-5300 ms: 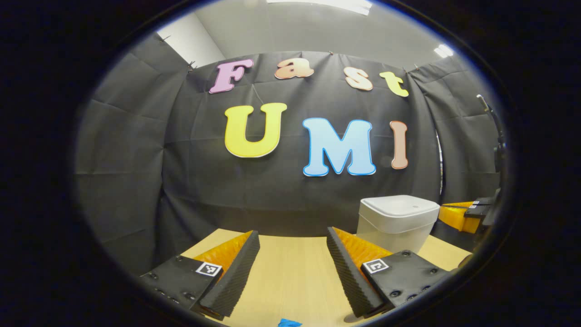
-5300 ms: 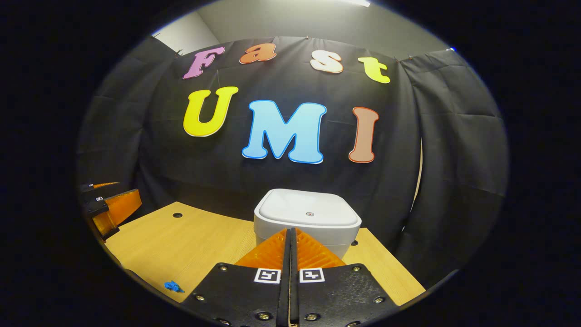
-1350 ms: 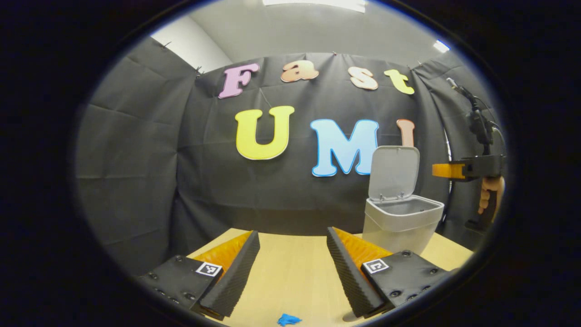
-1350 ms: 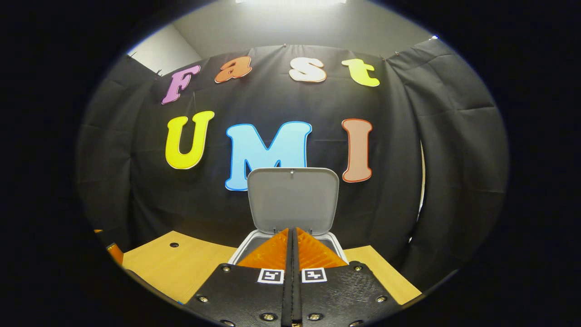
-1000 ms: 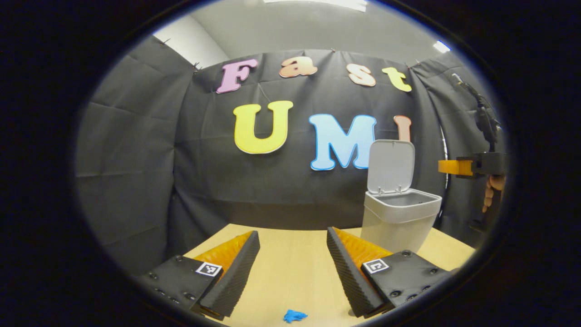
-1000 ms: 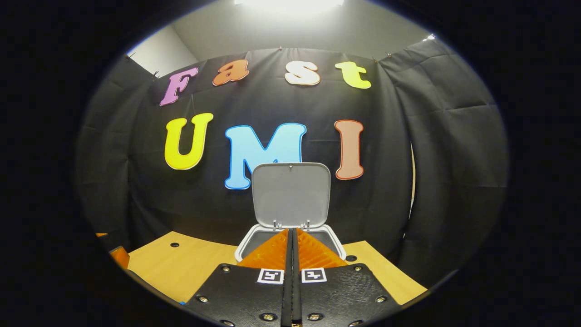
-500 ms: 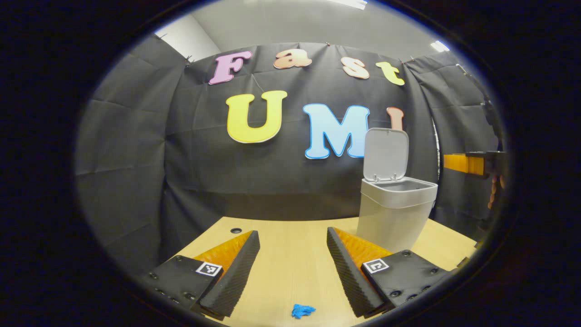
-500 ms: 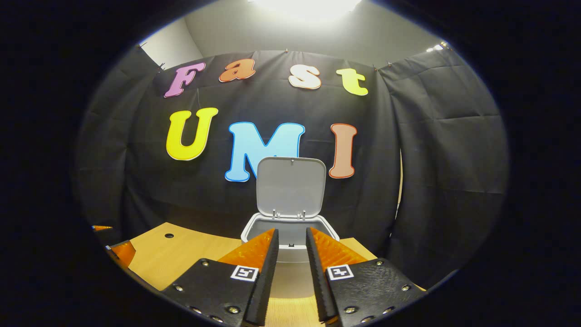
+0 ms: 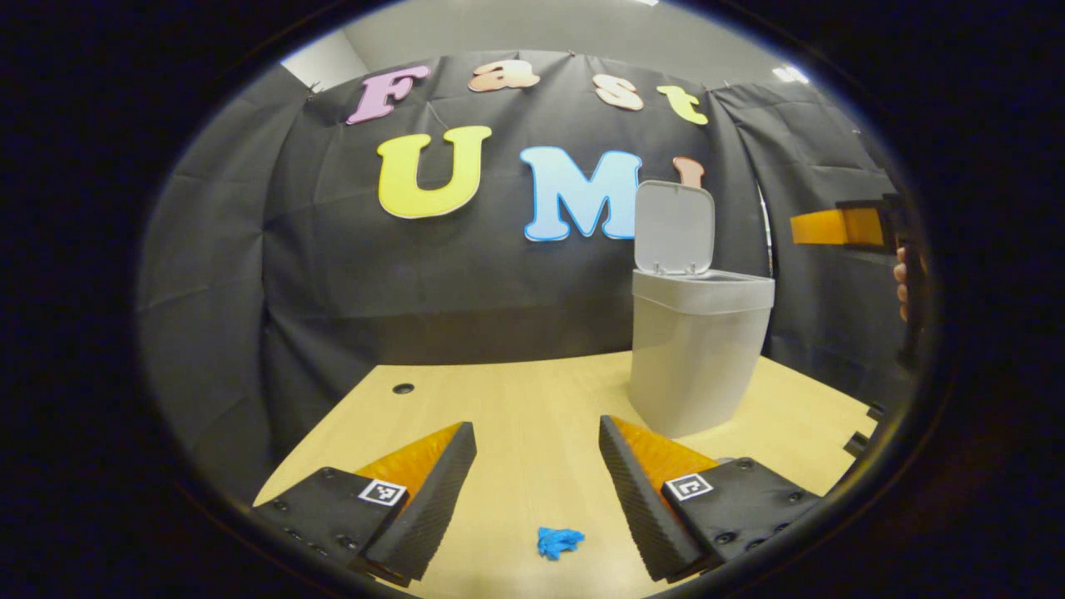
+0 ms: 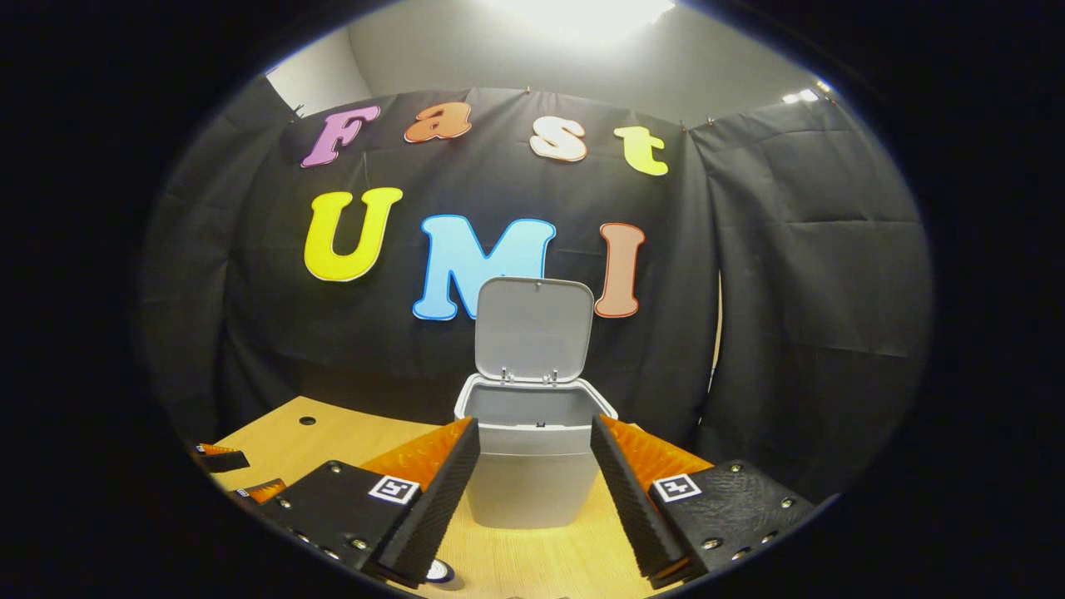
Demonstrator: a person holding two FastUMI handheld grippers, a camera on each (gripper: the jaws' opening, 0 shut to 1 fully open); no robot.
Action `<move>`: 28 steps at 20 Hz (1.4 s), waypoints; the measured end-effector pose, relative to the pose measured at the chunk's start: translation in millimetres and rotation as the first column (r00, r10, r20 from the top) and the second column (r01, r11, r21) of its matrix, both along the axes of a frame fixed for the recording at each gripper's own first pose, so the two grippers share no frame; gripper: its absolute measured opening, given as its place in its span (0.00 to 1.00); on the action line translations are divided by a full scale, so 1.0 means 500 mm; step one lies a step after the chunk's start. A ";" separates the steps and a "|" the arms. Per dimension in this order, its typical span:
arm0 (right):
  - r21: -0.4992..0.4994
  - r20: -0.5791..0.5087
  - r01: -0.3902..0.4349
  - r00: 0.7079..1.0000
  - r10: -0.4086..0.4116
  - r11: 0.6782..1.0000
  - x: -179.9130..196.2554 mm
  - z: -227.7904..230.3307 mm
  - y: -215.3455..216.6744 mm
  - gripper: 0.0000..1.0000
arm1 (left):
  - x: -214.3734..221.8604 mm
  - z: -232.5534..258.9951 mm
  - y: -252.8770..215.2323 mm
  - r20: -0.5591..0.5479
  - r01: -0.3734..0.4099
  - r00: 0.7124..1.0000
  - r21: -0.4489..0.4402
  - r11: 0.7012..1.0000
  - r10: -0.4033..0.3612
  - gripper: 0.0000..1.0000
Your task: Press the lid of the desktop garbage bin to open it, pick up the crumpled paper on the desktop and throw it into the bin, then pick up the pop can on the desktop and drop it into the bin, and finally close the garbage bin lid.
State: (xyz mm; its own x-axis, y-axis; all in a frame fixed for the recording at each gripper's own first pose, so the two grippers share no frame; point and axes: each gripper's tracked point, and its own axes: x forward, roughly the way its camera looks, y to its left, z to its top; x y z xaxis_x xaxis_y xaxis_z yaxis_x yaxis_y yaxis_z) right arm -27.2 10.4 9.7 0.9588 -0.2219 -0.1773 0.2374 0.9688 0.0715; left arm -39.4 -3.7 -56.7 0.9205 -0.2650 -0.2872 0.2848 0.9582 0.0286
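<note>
The garbage bin (image 9: pixel 697 358) is standing on the worktop (image 9: pixel 516 408) with its lid (image 9: pixel 674 226) tipped upright behind the open mouth, so the opening step reads as done and the crumpled paper comes next.

In the left gripper view, the left gripper (image 9: pixel 537 482) is hanging low over the worktop with its fingers well apart and nothing between them. A small blue crumpled scrap (image 9: pixel 557 542) is lying on the wood on the near side of the bin, just below the gap between those fingers and slightly toward the bin's side of it. It looks like the paper the task names, though it is too small to be sure. It is a rough wad with no clear long axis, so any closing direction should serve.

In the right gripper view, the right gripper (image 10: pixel 534 491) is facing the bin (image 10: pixel 532 462) head-on, its fingers also spread and empty, with the open lid (image 10: pixel 534 329) rising behind the bin's mouth. In the left gripper view this gripper (image 9: pixel 836 226) is showing off to the far side of the bin, up at about lid height, held by a hand (image 9: pixel 901 287).

The left gripper is therefore judged much nearer the scrap: the coming move is a short descent and slight forward reach to straddle it. A pop can cannot be made out for certain.
</note>
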 end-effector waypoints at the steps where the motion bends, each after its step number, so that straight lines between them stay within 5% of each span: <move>1: -0.005 0.002 -0.007 1.000 0.007 1.000 -0.002 0.004 0.003 0.92 | -0.007 -0.008 0.002 -0.018 -0.001 1.000 0.004 1.000 0.001 0.99; 7: -0.002 0.031 -0.044 0.999 0.044 0.999 0.003 0.015 -0.001 0.94 | -0.056 -0.062 -0.004 -0.175 -0.024 0.984 -0.009 1.000 0.022 0.97; 16: 0.026 -0.026 -0.047 0.999 0.048 0.999 0.001 -0.032 -0.025 0.94 | -0.143 -0.127 0.038 -0.412 0.003 0.910 0.119 0.993 0.047 0.99; 25: 0.000 -0.060 -0.051 0.997 0.051 0.999 0.000 -0.049 -0.037 0.94 | -0.168 -0.147 0.051 -0.493 0.022 0.868 0.149 0.989 0.055 1.00; 28: 0.017 -0.077 -0.043 0.996 0.044 0.999 0.001 -0.064 -0.045 0.94 | -0.164 -0.149 0.047 -0.480 0.009 0.875 0.133 0.991 0.057 1.00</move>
State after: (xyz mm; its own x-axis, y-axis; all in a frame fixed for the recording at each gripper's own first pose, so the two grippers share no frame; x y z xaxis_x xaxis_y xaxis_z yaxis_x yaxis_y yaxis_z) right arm -26.7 -12.3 -22.1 0.9509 -0.1772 -0.2539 0.2007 0.9772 0.0694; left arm -121.3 20.0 -131.5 0.6647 -0.1758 -0.7262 0.2717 0.9623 0.0157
